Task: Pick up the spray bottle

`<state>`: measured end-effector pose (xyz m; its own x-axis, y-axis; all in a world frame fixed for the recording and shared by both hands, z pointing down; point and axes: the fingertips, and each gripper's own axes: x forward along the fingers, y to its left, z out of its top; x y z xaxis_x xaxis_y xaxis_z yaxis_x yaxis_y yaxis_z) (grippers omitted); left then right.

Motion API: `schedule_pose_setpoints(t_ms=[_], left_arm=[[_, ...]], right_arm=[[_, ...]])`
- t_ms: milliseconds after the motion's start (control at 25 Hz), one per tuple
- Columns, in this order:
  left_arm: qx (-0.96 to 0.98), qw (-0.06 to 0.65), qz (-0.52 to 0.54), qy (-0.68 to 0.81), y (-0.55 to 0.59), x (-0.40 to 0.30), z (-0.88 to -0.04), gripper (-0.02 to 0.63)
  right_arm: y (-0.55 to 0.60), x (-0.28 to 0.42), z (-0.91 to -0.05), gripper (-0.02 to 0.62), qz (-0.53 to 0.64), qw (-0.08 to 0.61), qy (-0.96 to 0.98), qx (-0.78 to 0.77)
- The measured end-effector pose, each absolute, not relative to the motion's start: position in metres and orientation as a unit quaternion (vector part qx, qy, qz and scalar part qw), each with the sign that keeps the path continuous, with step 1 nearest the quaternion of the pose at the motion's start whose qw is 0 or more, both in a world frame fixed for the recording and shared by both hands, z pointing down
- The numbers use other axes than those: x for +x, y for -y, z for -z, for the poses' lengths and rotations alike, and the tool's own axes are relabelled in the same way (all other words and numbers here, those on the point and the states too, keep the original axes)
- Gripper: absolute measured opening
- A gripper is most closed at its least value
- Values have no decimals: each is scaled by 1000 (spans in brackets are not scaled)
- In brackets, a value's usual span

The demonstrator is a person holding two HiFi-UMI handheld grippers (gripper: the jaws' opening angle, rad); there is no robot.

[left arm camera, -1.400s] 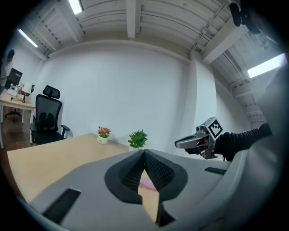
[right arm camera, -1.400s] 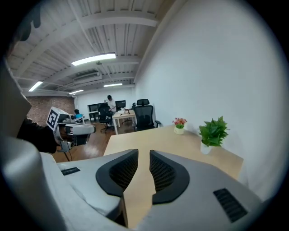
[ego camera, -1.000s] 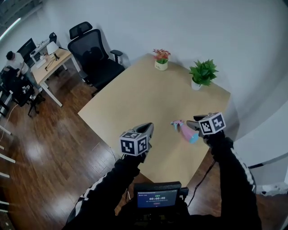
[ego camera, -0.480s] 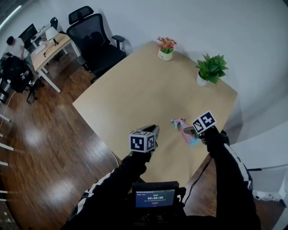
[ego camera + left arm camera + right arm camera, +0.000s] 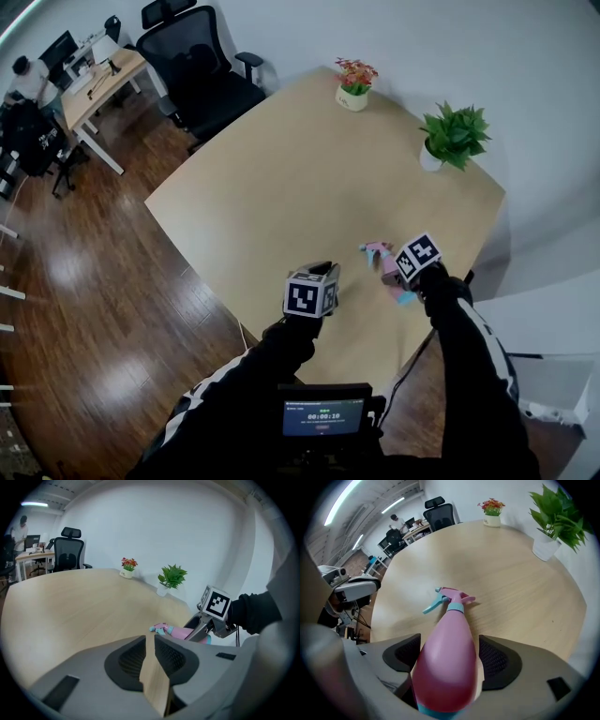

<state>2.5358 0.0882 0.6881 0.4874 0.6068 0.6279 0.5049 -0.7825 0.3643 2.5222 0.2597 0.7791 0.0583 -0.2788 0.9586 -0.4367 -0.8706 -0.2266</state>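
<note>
Change: both hands have come down closer to the table (image 5: 281,187) than a second ago. The right tongs (image 5: 449,641), then beside the spray bottle (image 5: 446,672), now straddle it, and their jaws have just been opening.
Right tongs: the jaws stand wide apart and point steeply down, one on each side of the bottle's pink body. A gap shows at the right-hand pad, so there is no clamp on it.
Spray bottle: it lies on its side on the table near the person's right-hand edge. It has a pink body with a teal collar, trigger and base, and the nozzle end points away from the right tongs.
Left tongs (image 5: 150,640): the jaws are all but together, with only a thin slit of table wood between them and nothing held. They hover to the left of the bottle, clear of it.
Far edge: a small pot of red flowers (image 5: 354,86) and a green potted plant (image 5: 455,139) stand well apart from the bottle.
Room: a black office chair (image 5: 202,70) stands at the table's far-left corner. Beyond it a person (image 5: 26,80) is at a second table (image 5: 98,84), on a dark wooden floor (image 5: 84,309).
</note>
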Motion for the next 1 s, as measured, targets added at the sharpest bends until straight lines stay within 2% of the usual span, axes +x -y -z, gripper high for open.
schedule_pose_setpoints(t_ms=[360, 640, 800, 880, 1000], left_arm=[[865, 67, -385, -315, -79, 2548, -696, 69], [865, 71, -362, -341, -81, 2545, -672, 67], [873, 61, -323, -359, -74, 2535, -632, 67], [880, 55, -293, -370, -68, 2529, -607, 7], [888, 32, -258, -380, -60, 2517, -571, 0]], right_arm=[[-247, 2529, -796, 370, -655, 54, 251, 711], [-247, 2525, -788, 367, -629, 31, 257, 733], [-235, 2522, -747, 364, -572, -23, 275, 772], [-227, 2526, -709, 364, -523, -52, 284, 802], [-217, 2523, -645, 364, -448, -79, 297, 840]])
